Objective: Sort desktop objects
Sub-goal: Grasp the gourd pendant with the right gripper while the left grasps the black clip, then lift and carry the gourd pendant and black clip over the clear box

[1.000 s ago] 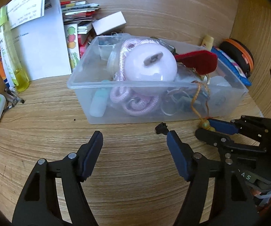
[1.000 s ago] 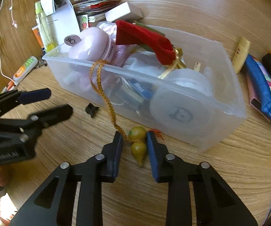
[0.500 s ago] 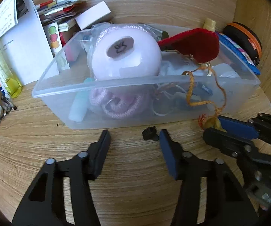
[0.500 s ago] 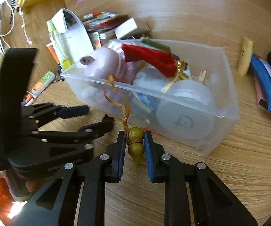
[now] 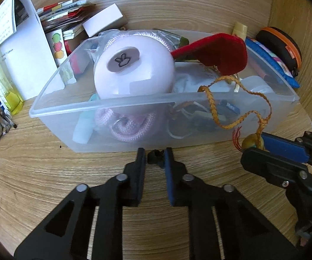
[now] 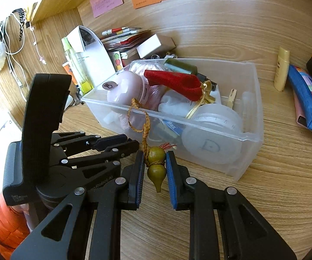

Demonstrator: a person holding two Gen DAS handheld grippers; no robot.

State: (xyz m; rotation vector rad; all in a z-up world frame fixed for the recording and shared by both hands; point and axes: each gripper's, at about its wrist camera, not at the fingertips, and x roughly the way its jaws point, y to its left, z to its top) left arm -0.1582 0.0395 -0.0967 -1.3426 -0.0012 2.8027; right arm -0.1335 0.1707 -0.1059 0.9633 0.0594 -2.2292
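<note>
Clear plastic bin (image 5: 121,106) sat on the wood surface (image 5: 47,173), its front wall just ahead of both claws. Left claw (image 5: 154,158) was pinched on a black clip (image 5: 155,156) at that wall. Right claw (image 6: 155,166) gripped the gourd (image 6: 156,166), its cord (image 6: 145,125) draped over the rim.

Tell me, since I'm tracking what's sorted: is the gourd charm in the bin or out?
Out. The gourd charm hangs outside the clear bin, clamped in the right gripper; only its braided cord loops over the rim.
</note>
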